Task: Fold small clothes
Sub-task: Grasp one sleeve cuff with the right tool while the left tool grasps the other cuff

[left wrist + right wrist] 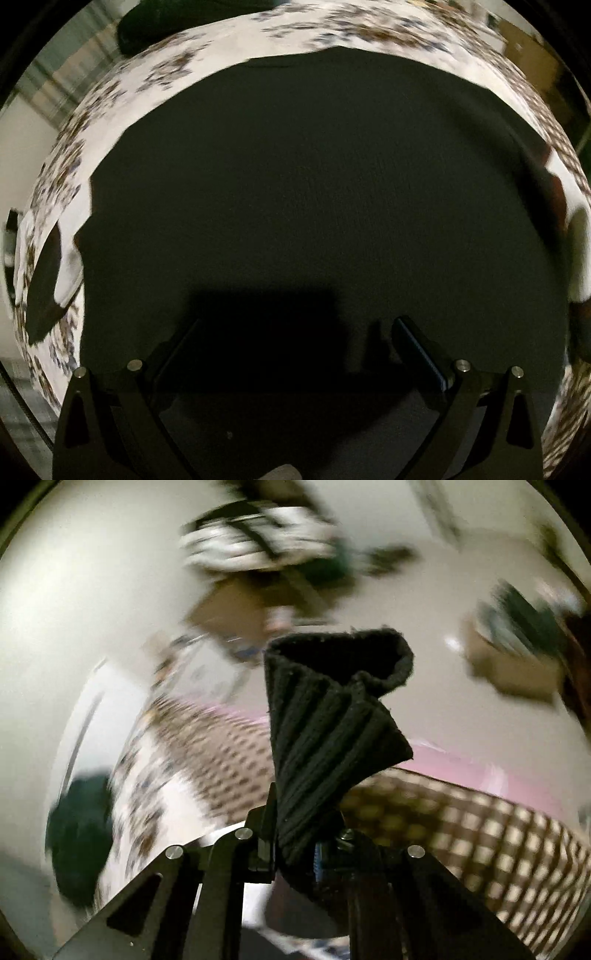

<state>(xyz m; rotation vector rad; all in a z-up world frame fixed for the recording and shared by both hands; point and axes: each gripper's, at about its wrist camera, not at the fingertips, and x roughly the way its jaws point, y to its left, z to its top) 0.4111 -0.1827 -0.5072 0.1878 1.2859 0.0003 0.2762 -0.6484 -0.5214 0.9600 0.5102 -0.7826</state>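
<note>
My right gripper (295, 849) pinches a ribbed black sock (332, 716), soft, limp, flopping above the jaws. Left gripper (295, 339) gapes empty over the dark garment (295, 184); I'd grab its hem.

Dark garment (314, 184) lies flat on patterned bedspread (229, 48).

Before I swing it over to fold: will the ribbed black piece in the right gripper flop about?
Probably. The ribbed black piece bunches where the right gripper pinches it, and its free end curls over, so it looks soft and light. The knit looks grippy, so it is unlikely to slip.
</note>
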